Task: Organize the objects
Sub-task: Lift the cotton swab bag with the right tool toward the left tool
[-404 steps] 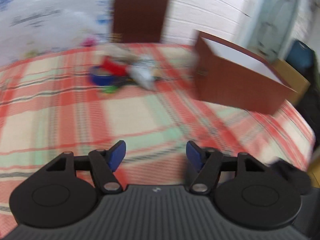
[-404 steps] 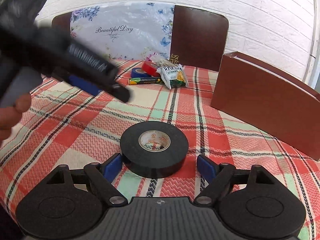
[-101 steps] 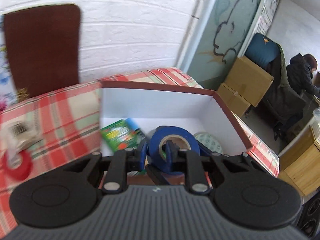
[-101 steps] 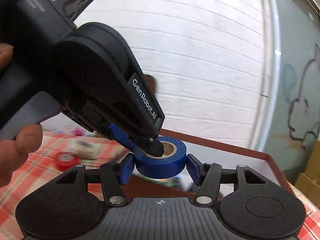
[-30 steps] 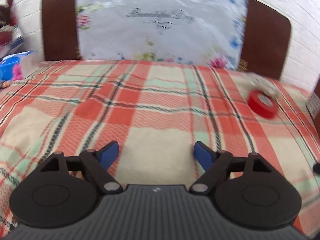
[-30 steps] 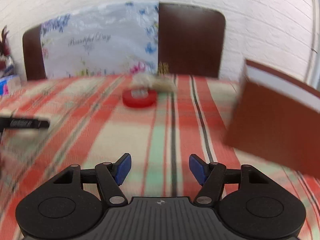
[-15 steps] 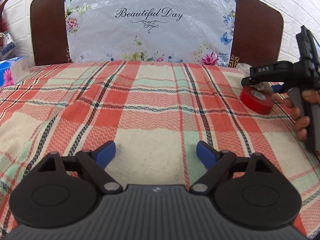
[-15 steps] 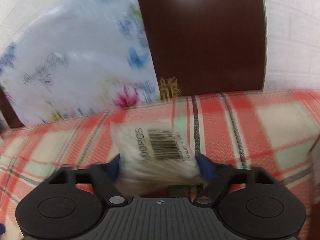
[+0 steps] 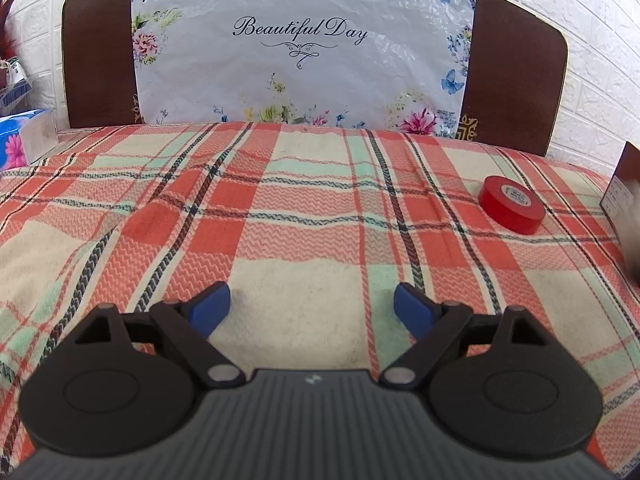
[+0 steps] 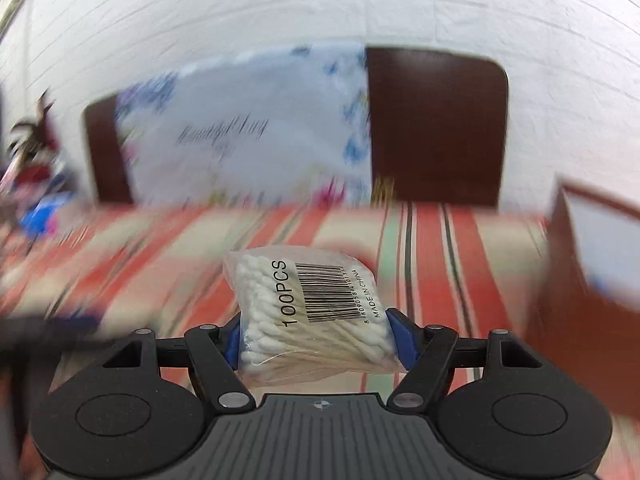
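Note:
My right gripper [image 10: 316, 328] is shut on a clear bag of cotton swabs [image 10: 304, 280] marked 100PCS, and both blue pads press its sides. The bag hangs above the plaid tablecloth [image 10: 432, 240], and the view around it is blurred by motion. The brown box [image 10: 580, 280] with a white inside stands to the right. In the left wrist view, my left gripper [image 9: 311, 296] is open low over the tablecloth [image 9: 280, 208] with nothing between its fingers. A red tape roll [image 9: 512, 204] lies flat at the far right, next to a corner of the box [image 9: 622, 196].
A floral plastic sheet [image 9: 304, 52] reading "Beautiful Day" leans on brown chair backs [image 9: 516, 72] at the table's far edge. A blue tissue pack [image 9: 24, 136] sits at the far left. A white brick wall is behind.
The right gripper has pulled back and up with the swab bag held in it, and it has left the left wrist view with its hand. The left gripper has stayed put.

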The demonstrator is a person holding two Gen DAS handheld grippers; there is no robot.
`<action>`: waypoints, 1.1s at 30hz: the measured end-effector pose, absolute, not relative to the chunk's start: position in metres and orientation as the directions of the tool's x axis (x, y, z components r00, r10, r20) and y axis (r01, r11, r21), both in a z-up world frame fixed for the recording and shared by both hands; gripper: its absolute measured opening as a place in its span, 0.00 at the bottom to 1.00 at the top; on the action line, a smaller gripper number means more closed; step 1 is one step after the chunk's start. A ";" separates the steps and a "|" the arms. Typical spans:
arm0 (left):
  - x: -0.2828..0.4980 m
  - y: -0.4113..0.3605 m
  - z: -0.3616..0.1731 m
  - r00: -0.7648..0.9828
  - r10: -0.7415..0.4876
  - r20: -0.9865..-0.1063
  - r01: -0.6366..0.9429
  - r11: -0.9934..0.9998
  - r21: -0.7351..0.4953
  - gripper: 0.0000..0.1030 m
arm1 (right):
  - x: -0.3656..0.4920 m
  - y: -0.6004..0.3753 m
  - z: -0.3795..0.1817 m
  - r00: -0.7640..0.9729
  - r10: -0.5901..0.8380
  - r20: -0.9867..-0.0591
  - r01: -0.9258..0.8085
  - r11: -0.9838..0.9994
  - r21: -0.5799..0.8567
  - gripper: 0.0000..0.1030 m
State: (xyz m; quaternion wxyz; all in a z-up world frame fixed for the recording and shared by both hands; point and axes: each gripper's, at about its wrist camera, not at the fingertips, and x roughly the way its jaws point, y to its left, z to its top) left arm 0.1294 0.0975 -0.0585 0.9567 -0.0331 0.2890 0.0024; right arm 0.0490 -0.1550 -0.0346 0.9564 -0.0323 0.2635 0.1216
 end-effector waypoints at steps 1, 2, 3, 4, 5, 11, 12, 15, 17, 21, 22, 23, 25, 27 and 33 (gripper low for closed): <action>0.130 0.096 -0.058 0.831 -0.010 -0.556 -0.025 0.998 -0.054 0.88 | 0.038 -0.151 -0.050 0.808 0.184 -0.560 -0.236 0.972 -0.021 0.67; 0.130 0.094 -0.059 0.829 -0.003 -0.560 -0.025 0.999 -0.043 0.89 | 0.027 -0.148 -0.065 0.807 0.161 -0.569 -0.223 0.974 -0.040 0.68; 0.131 0.092 -0.059 0.824 0.005 -0.566 -0.025 0.999 -0.027 0.90 | 0.012 -0.143 -0.064 0.849 0.153 -0.506 -0.228 0.970 -0.089 0.71; 0.132 0.090 -0.059 0.822 0.019 -0.570 -0.029 1.000 -0.007 0.91 | 0.013 -0.136 -0.063 0.842 0.171 -0.512 -0.265 0.957 -0.116 0.73; 0.132 0.087 -0.058 0.818 0.037 -0.574 -0.035 0.999 0.016 0.93 | 0.017 -0.130 -0.066 0.833 0.164 -0.528 -0.276 0.951 -0.141 0.70; 0.087 0.089 -0.056 0.791 0.087 -0.605 -0.100 0.995 0.013 0.97 | 0.030 -0.159 -0.063 0.786 0.163 -0.596 -0.184 0.983 0.025 0.92; 0.075 0.088 -0.056 0.793 0.088 -0.603 -0.100 0.995 0.013 0.97 | 0.021 -0.163 -0.063 0.788 0.152 -0.596 -0.172 0.985 0.023 0.92; 0.044 0.083 -0.056 0.796 0.088 -0.599 -0.095 0.995 0.020 0.97 | -0.019 -0.168 -0.068 0.805 0.120 -0.581 -0.164 0.986 -0.024 0.93; 0.030 0.081 -0.056 0.796 0.088 -0.598 -0.089 0.996 0.028 0.97 | -0.039 -0.174 -0.071 0.816 0.105 -0.568 -0.146 0.989 -0.027 0.93; 0.018 0.082 -0.056 0.788 0.080 -0.610 -0.086 0.996 0.020 0.97 | -0.058 -0.183 -0.068 0.811 0.089 -0.579 -0.131 0.991 -0.032 0.93; 0.017 0.084 -0.056 0.788 0.075 -0.612 -0.083 0.996 0.015 0.97 | -0.059 -0.185 -0.067 0.806 0.091 -0.585 -0.125 0.992 -0.019 0.93; 0.014 0.084 -0.056 0.789 0.070 -0.610 -0.078 0.997 0.013 0.97 | -0.062 -0.190 -0.066 0.804 0.095 -0.586 -0.123 0.992 -0.008 0.93; 0.010 0.085 -0.058 0.795 0.057 -0.604 -0.065 0.998 0.009 0.97 | -0.066 -0.191 -0.069 0.809 0.097 -0.580 -0.119 0.993 -0.001 0.93; 0.008 0.086 -0.056 0.788 0.049 -0.614 -0.061 0.998 0.002 0.97 | -0.066 -0.188 -0.071 0.816 0.089 -0.572 -0.115 0.993 -0.009 0.96; 0.008 0.085 -0.033 0.754 -0.191 -0.629 0.019 0.963 -0.269 0.89 | -0.051 -0.194 -0.069 0.804 0.138 -0.578 -0.168 0.986 0.000 0.99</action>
